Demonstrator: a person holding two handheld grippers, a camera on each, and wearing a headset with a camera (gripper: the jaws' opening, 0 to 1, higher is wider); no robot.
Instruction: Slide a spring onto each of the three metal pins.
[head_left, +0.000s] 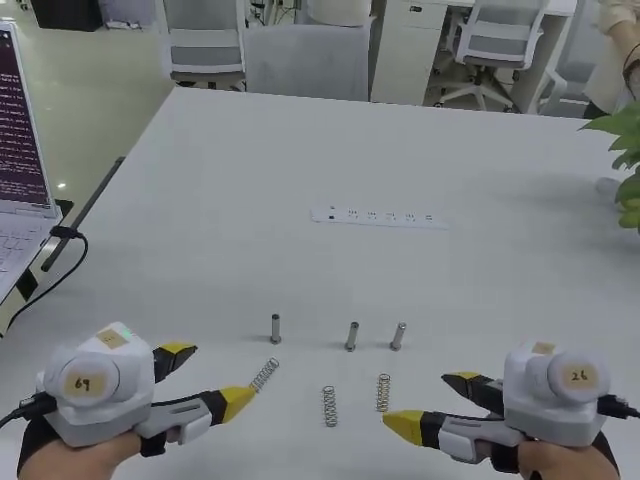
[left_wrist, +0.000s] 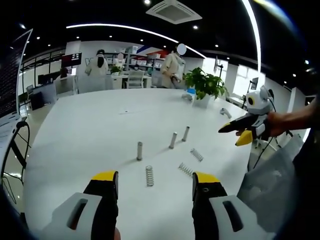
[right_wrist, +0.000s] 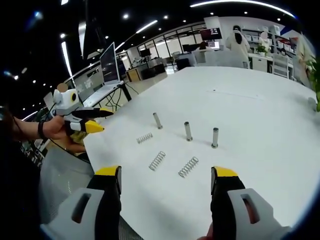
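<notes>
Three short metal pins stand upright in a row on the white table: left pin (head_left: 276, 328), middle pin (head_left: 352, 336), right pin (head_left: 398, 336). Three springs lie loose just in front of them: left spring (head_left: 264, 374), middle spring (head_left: 329, 405), right spring (head_left: 383, 392). My left gripper (head_left: 208, 375) is open, its yellow tip close beside the left spring (left_wrist: 149, 176). My right gripper (head_left: 430, 398) is open too, its tip just right of the right spring (right_wrist: 188, 166). Neither gripper holds anything. The pins (left_wrist: 139, 150) (right_wrist: 188, 131) are bare.
An open laptop (head_left: 15, 180) with a black cable (head_left: 70, 240) sits at the table's left edge. A white power strip (head_left: 380, 216) lies mid-table beyond the pins. A green plant (head_left: 620, 160) stands at the right edge. Office chairs (head_left: 205, 40) stand behind the table.
</notes>
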